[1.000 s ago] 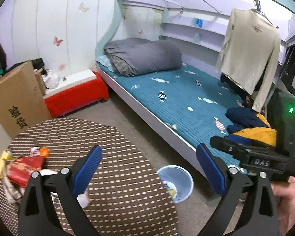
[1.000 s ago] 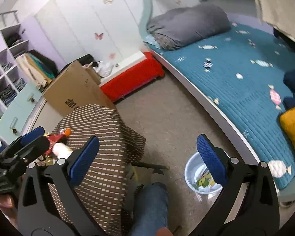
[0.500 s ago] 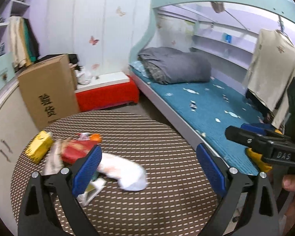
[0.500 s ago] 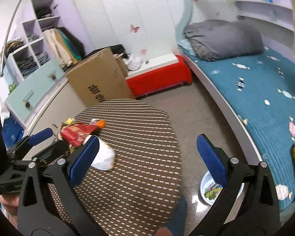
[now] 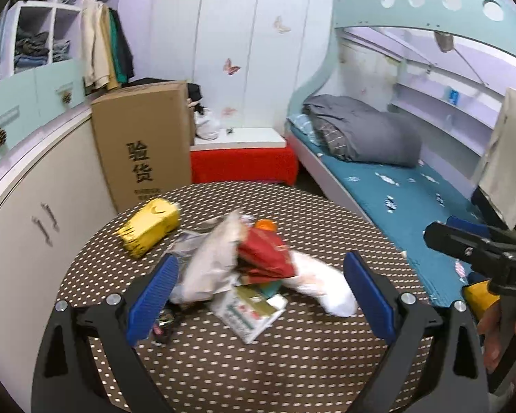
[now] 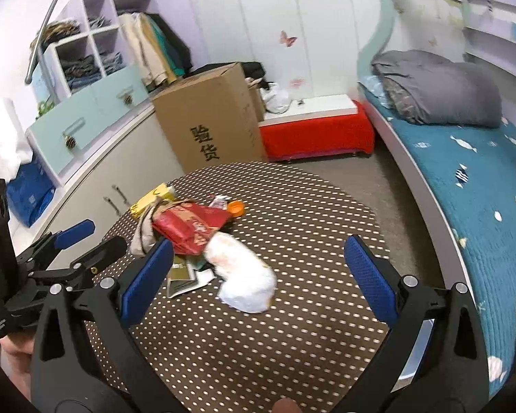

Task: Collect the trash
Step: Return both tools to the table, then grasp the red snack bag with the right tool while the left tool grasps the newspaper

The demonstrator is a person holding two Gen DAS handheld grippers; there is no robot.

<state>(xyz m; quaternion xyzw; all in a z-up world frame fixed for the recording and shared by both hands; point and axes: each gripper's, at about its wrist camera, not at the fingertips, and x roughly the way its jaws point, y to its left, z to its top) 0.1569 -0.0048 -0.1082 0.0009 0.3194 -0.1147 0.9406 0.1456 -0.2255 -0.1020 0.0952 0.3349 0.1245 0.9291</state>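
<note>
A pile of trash lies on a round brown dotted table: a yellow box, a grey-white wrapper, a red packet, a crumpled white tissue, a small white-green carton and an orange cap. My left gripper is open and empty, hovering just before the pile. My right gripper is open and empty above the table, with the white tissue between its fingers' line of sight and the red packet beyond. The trash bin is out of view.
A tall cardboard box stands behind the table beside a white cabinet. A red bench sits at the back. A bed with a teal cover and grey duvet runs along the right.
Both grippers have swung left and up from the floor bin and bed toward the table. The trash pile now sits centred in both views. Both stay open.
</note>
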